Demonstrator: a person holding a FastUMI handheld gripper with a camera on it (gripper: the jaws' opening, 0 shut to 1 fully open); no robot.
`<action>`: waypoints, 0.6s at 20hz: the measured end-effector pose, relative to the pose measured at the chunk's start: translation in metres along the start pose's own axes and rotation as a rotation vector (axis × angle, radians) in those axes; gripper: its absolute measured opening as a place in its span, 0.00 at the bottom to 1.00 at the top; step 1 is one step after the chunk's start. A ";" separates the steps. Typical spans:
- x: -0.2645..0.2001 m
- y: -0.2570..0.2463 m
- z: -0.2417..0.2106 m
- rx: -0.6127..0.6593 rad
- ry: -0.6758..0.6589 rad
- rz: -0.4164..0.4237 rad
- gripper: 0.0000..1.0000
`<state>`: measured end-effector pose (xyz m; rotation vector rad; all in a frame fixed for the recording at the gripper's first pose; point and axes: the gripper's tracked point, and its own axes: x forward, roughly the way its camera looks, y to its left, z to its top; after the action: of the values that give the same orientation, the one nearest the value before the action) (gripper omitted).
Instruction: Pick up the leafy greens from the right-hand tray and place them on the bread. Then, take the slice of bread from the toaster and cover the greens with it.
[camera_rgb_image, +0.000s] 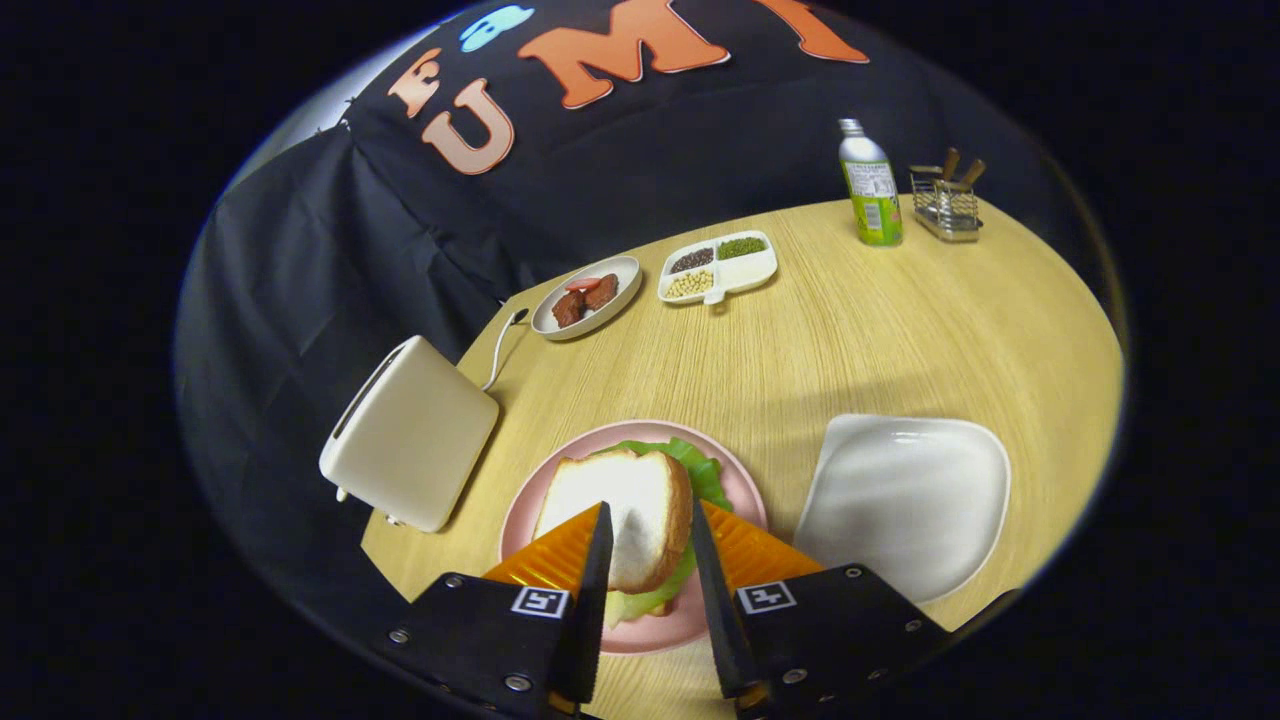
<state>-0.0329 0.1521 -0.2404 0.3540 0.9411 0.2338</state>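
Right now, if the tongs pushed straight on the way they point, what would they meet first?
Most likely the top bread slice, lying between the open tongs on the greens and pink plate. Depth is unclear; they may be hovering above it.

Gripper (648, 520) fingers parted above a bread slice (620, 515) covering leafy greens (702, 468) on a pink plate (735, 490) near the table's (850, 330) front edge.

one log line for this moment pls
gripper: fingers astride top bread slice, grip unclear | greens under slice on pink plate | right tray bare | toaster beside plate
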 end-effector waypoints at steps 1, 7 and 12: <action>-0.005 -0.002 0.007 -0.019 -0.027 -0.001 0.48; -0.037 0.012 0.062 -0.178 -0.281 -0.024 0.66; -0.085 0.021 0.116 -0.312 -0.551 -0.097 0.85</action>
<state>0.0129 0.1198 -0.1068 0.0727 0.3672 0.1771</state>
